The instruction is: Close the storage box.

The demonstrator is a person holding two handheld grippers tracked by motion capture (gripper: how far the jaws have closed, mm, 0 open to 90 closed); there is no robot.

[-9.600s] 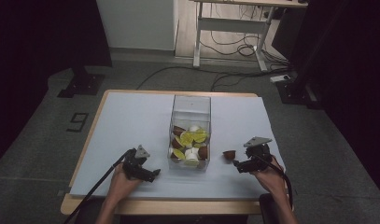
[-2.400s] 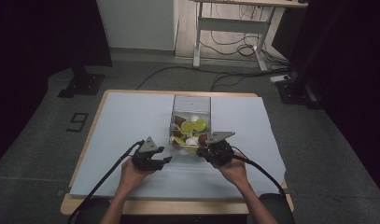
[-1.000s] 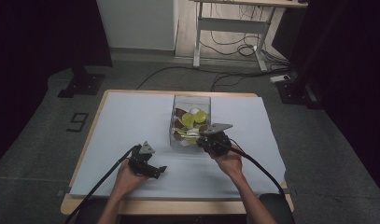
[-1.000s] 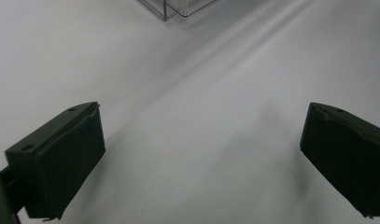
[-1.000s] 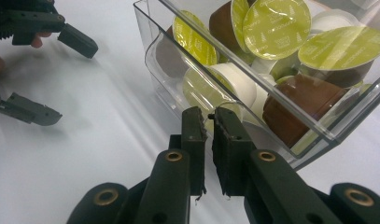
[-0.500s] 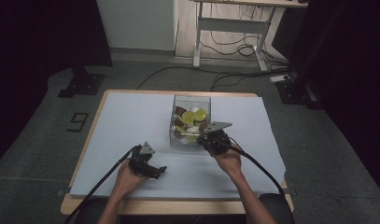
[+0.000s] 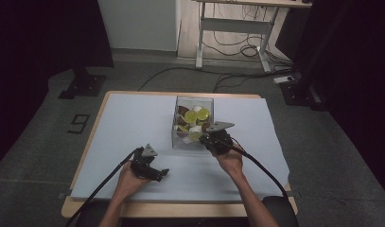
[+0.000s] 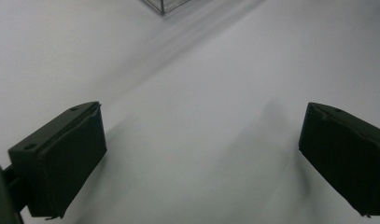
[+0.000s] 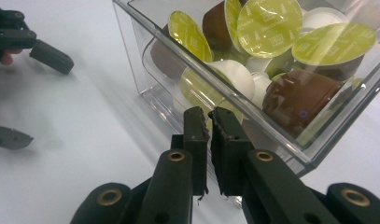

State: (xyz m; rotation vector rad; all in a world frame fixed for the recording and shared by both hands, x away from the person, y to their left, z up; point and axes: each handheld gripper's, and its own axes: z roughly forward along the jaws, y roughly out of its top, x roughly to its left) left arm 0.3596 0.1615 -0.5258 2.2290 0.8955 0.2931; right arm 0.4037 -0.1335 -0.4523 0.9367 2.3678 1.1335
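You had your right gripper (image 9: 207, 122) pressed together on the near wall of the clear box (image 9: 234, 100), its jaws pinching the thin rim at the centre of the right gripper view, most likely to steady or drag the box rather than to pick anything out of it. The coffee capsules (image 9: 269, 28) sat heaped inside, green-lidded, brown and white ones together, in the upper right of that view (none lay between the jaws). In the high view the box (image 7: 194, 122) stood at mid-frame on the pale table cover (image 7: 128, 118), and your right hand (image 7: 230, 158) reached up to it from the lower right with the forearm angled inward. Your left gripper (image 7: 154, 172) waited in the lower left, well apart from the box, low over the cover with its jaws spread wide and nothing between them.
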